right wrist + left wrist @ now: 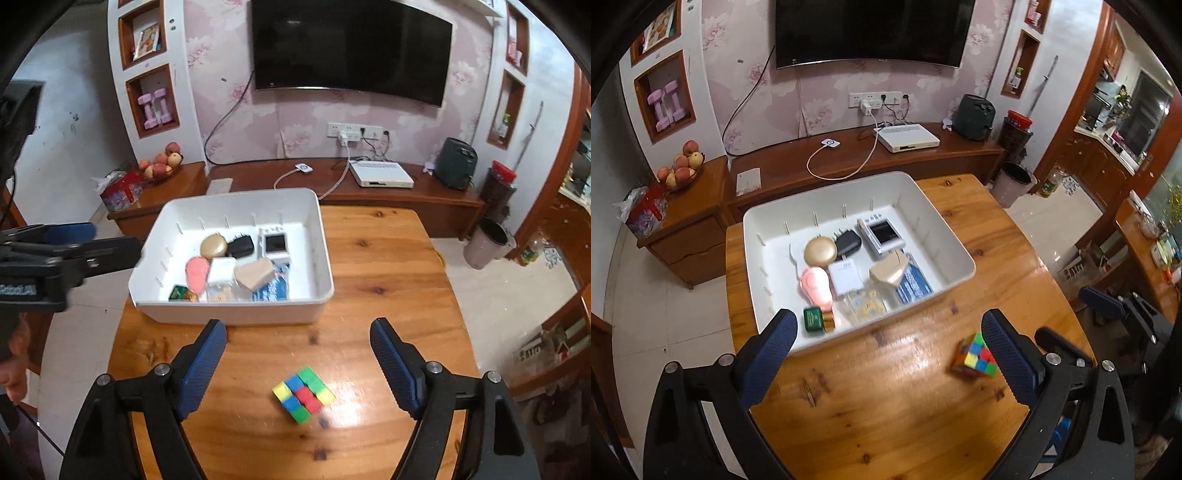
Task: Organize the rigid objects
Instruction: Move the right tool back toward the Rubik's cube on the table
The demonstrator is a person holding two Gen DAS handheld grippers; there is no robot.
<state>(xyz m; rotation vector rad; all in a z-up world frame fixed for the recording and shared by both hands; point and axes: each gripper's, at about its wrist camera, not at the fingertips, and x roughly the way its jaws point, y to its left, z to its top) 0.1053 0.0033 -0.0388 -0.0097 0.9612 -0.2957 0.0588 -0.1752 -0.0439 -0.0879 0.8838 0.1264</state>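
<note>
**Wooden table, white bin, one cube left out**

Wooden table [388, 258] fills both views. White bin [236, 314] sits at centre frame, full of small items. Puzzle cube [303, 394] lies on bare wood at lower centre, between the right gripper's [298, 345] spread, empty jaws. Left gripper [889, 338] gapes wide, empty.

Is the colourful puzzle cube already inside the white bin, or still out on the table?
Out. The puzzle cube lies on the wooden table, in front of the white bin, apart from its wall.
</note>
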